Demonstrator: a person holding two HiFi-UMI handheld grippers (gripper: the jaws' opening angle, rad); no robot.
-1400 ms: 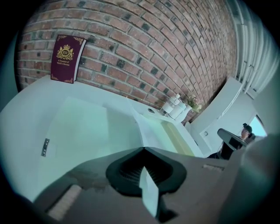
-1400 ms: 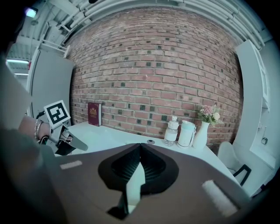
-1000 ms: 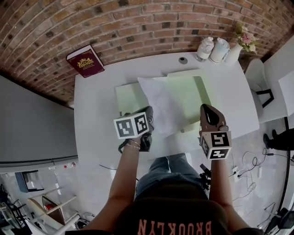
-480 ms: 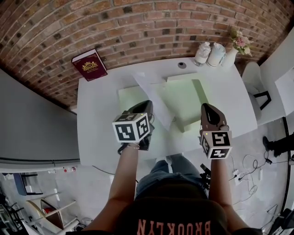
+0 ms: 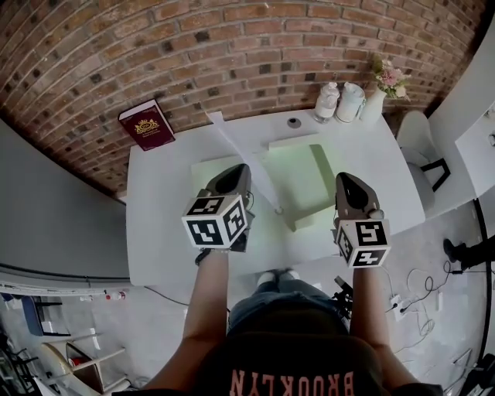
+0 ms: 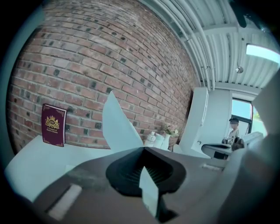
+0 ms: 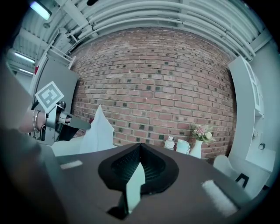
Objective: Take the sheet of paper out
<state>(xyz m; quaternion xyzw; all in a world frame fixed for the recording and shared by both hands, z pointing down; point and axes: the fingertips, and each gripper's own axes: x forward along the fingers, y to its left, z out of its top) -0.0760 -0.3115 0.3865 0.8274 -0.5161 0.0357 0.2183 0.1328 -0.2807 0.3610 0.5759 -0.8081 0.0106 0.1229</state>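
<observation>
The left gripper is clenched on the sheet of paper. The sheet is white and thin, and it rises from the gripper's tips to a pointed corner. The right gripper has its jaws together.

A loft-like office or studio: bare brick wall, white table, exposed ceiling pipes, floor cables.
</observation>
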